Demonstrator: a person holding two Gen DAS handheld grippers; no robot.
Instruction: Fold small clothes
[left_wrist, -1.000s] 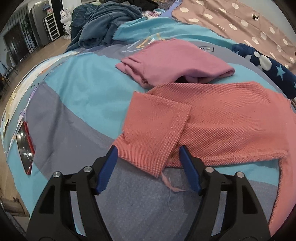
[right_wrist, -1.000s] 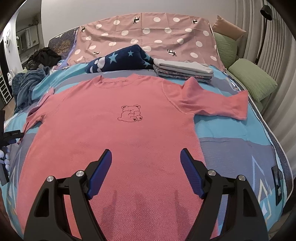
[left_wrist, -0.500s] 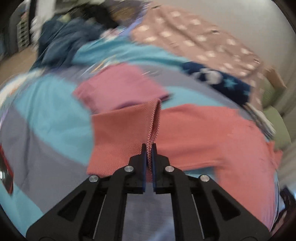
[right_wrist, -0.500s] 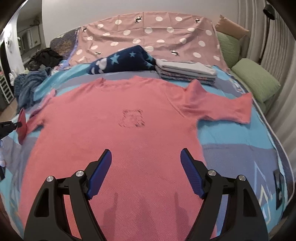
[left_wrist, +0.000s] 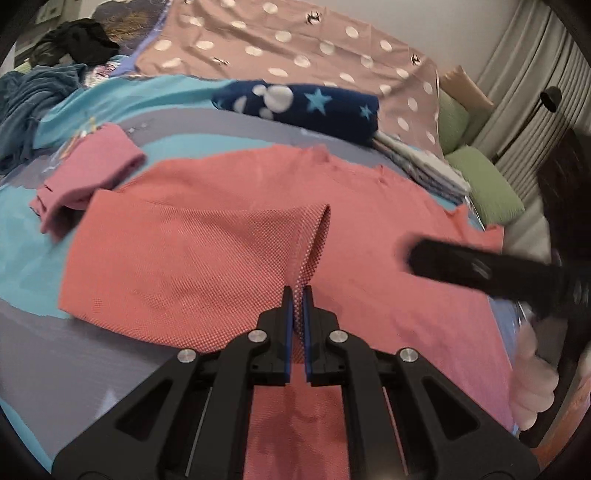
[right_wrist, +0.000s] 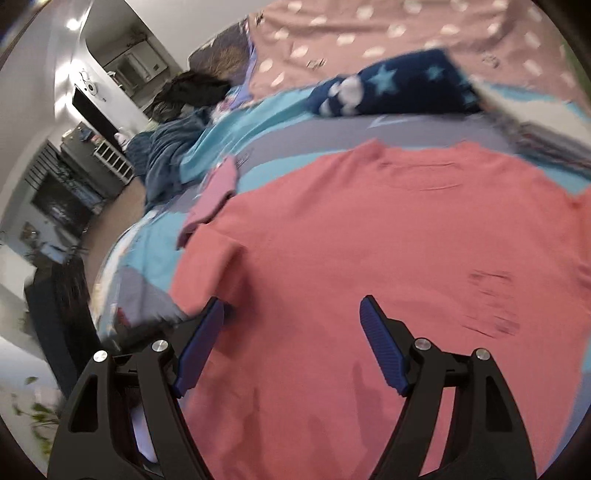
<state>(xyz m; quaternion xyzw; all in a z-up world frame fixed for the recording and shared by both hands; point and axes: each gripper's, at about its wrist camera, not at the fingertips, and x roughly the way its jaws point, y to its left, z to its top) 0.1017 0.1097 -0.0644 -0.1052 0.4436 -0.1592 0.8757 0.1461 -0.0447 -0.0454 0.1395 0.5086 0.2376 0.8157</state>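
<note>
A coral T-shirt (left_wrist: 388, 221) lies spread front up on the bed; it also shows in the right wrist view (right_wrist: 388, 240). My left gripper (left_wrist: 297, 295) is shut on the edge of the shirt's left sleeve (left_wrist: 207, 251) and holds it lifted and folded over toward the shirt's body. My right gripper (right_wrist: 291, 332) is open and empty, low over the shirt's left side, near the sleeve fold (right_wrist: 218, 258). A dark bear print (right_wrist: 491, 295) shows blurred at the right. The right tool (left_wrist: 480, 269) appears as a blurred black bar in the left wrist view.
A folded pink garment (left_wrist: 88, 173) lies left of the shirt. A navy star blanket (left_wrist: 306, 107), a polka-dot cover (left_wrist: 295, 48), green pillows (left_wrist: 487, 184) and a stack of folded clothes (left_wrist: 421, 162) lie behind. A blue heap (right_wrist: 166, 155) sits at the bed's left edge.
My left gripper closed on the sleeve edge and carried it up and inward over the shirt. My right gripper swung left toward the sleeve side, still open.
</note>
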